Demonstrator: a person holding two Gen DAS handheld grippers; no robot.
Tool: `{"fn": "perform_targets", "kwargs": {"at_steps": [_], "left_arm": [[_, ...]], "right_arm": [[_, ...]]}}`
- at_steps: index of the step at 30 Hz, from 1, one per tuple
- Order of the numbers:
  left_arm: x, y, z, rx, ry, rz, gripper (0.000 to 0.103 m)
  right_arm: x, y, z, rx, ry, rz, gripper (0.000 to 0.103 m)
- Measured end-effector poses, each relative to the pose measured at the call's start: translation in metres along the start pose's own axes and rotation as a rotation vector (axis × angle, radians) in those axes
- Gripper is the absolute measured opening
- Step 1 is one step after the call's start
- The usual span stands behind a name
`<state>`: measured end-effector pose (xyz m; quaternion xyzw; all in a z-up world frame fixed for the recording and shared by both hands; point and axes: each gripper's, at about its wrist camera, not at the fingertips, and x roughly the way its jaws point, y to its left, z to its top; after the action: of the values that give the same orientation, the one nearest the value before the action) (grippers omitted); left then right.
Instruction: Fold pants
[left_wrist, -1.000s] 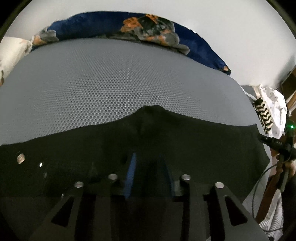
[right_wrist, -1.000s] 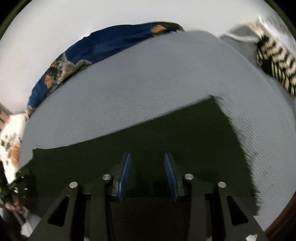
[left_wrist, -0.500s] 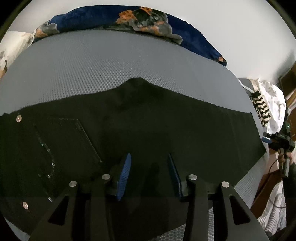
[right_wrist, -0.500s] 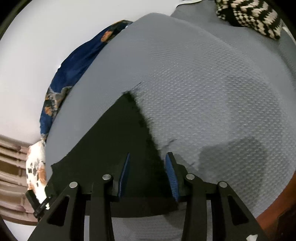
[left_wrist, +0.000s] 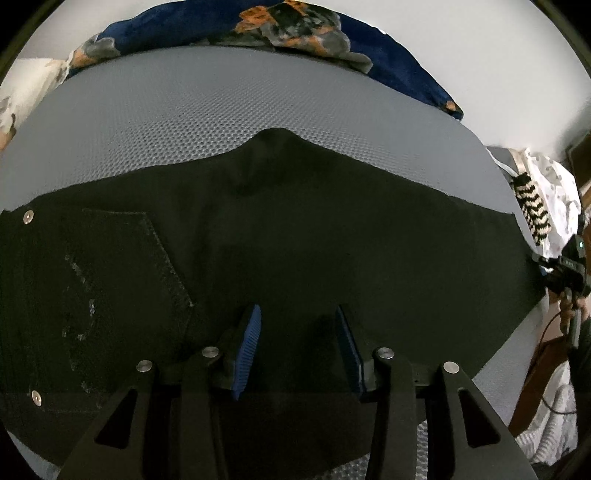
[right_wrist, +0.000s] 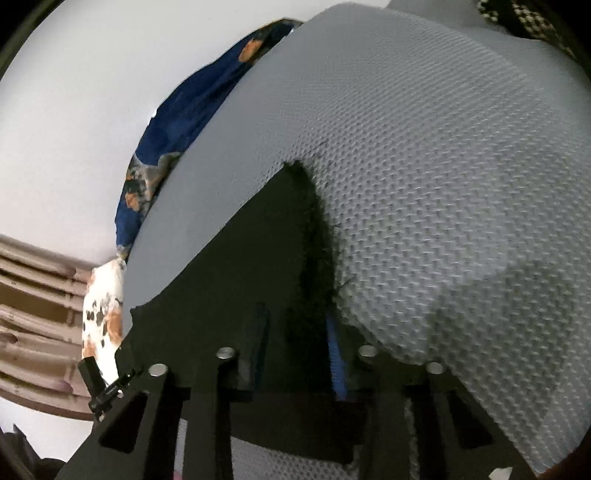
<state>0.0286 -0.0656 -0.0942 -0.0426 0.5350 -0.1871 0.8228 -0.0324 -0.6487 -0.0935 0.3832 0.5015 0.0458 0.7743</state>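
Lying flat across the grey mesh mattress (left_wrist: 229, 110), the black pants (left_wrist: 295, 229) were spread lengthwise, with the waist end and a stitched back pocket (left_wrist: 125, 266) seen at the left of the left wrist view and the frayed leg hem (right_wrist: 317, 236) seen in the right wrist view. The left gripper (left_wrist: 297, 347) was held over the seat area with its blue pads parted and nothing between them. The right gripper (right_wrist: 297, 347) was placed at the hem edge, its jaws also apart, straddling the cloth edge without yet pinching it. Trouble was judged most likely at the hem: if only the upper layer were caught, the legs would be separated as the fold was carried over, and the mesh itself could be snagged by a pad pressed too deep. A skewed fold was also thought possible if one end were lifted ahead of the other. No containers were visible; only a patterned blue blanket (left_wrist: 369, 48) at the far edge and a striped knit item (left_wrist: 533, 206) beside the mattress were seen.
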Motion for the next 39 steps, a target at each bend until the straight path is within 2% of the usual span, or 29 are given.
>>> {"fn": "perform_targets", "kwargs": {"at_steps": [2,8,11,15,21,30,35,39], "left_arm": [[0.001,-0.001,0.0,0.007,-0.006,0.0,0.046],[0.003,-0.001,0.001,0.015,-0.013,-0.002,0.047],[0.004,0.0,0.001,0.016,-0.017,-0.005,0.047],[0.002,-0.002,0.002,0.023,-0.013,-0.003,0.048],[-0.01,-0.006,-0.002,0.034,-0.011,-0.057,0.048],[-0.058,0.007,-0.006,0.036,-0.121,-0.103,0.05],[-0.075,0.021,-0.01,0.018,-0.158,-0.137,0.051],[-0.083,0.034,-0.012,-0.003,-0.179,-0.141,0.051]], "right_arm": [[0.007,0.005,-0.001,-0.005,0.003,-0.003,0.015],[0.006,0.024,-0.008,-0.006,-0.038,-0.057,0.01],[-0.004,0.042,-0.013,-0.003,-0.068,-0.025,0.01],[-0.011,0.081,-0.02,-0.082,-0.063,0.024,0.01],[0.0,0.148,-0.025,-0.166,-0.035,0.073,0.01],[0.055,0.248,-0.036,-0.278,0.045,0.138,0.009],[0.109,0.296,-0.05,-0.333,0.122,0.161,0.009],[0.161,0.321,-0.073,-0.378,0.222,0.157,0.009]]}}
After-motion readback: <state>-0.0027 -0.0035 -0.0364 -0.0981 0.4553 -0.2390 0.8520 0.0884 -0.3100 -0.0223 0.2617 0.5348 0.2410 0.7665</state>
